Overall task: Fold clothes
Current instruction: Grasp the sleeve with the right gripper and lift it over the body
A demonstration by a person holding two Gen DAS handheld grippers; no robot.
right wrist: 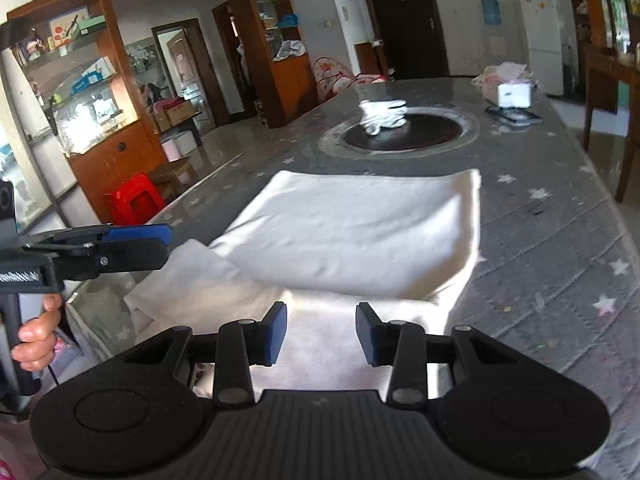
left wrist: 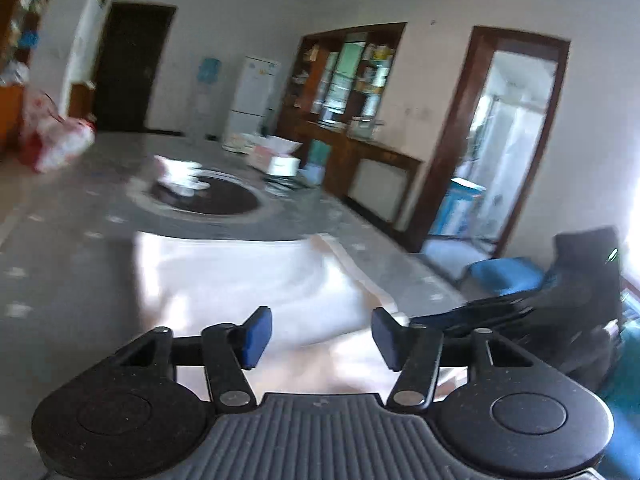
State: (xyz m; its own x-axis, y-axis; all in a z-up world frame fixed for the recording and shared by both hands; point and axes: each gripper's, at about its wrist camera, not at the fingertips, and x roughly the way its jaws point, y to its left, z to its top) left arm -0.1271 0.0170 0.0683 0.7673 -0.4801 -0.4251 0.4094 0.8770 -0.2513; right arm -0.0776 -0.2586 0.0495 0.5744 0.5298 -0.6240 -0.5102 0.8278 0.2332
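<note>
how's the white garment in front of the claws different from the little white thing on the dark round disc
The white garment lies spread wide and mostly flat, folded over itself, near both claws; the small white bundle sits crumpled in a heap, farther off. The garment rests on the star-patterned tablecloth; the bundle sits on the dark round disc. The garment looks far larger. Both are white, and no claw touches either.

Bare table [right wrist: 540, 240] lies right of the white garment [right wrist: 352, 236]. Beyond it, a crumpled white cloth [right wrist: 382, 116] sits on the dark round inset [right wrist: 432, 132]; a white box [right wrist: 514, 94] crowds the far right corner.
</note>
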